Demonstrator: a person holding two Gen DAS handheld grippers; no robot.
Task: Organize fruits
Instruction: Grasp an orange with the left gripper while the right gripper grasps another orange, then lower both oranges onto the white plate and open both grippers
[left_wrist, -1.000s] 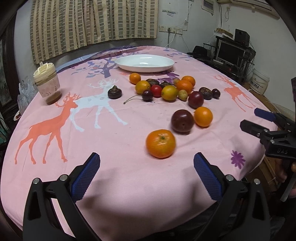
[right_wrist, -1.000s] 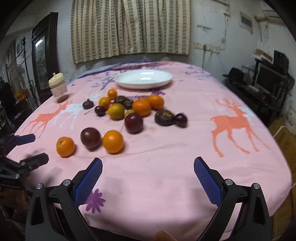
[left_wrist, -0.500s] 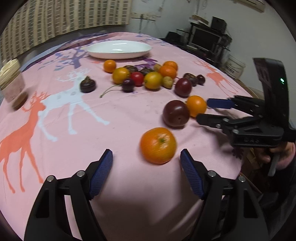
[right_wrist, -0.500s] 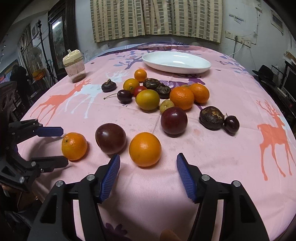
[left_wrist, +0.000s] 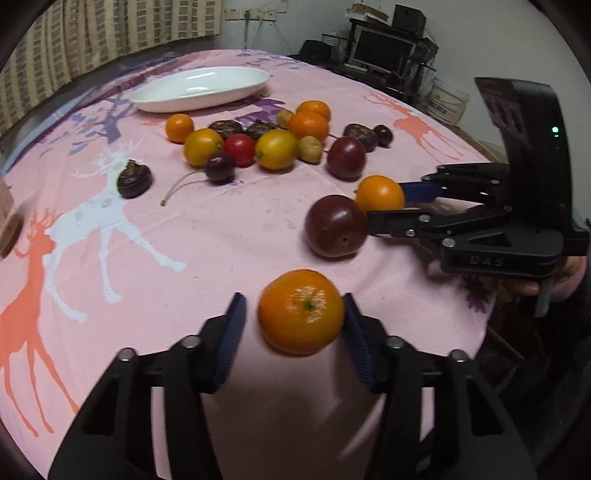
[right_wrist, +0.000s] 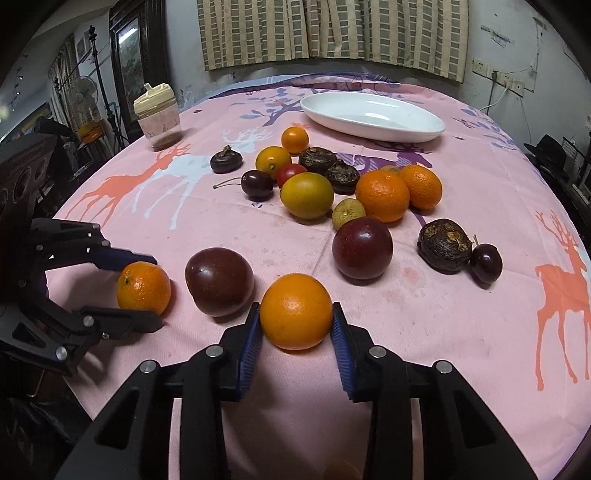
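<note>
Both closing: left gripper (left_wrist: 293, 317) straddles the mandarin (left_wrist: 301, 311), gap on one side; right gripper (right_wrist: 295, 325) pinches the orange (right_wrist: 295, 311). Soft, roll-prone; grip equator, lightly.

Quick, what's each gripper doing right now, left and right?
Left gripper: open around the tangerine, a gap still showing at one pad.
Right gripper: shut on the orange, both pads touching.
</note>
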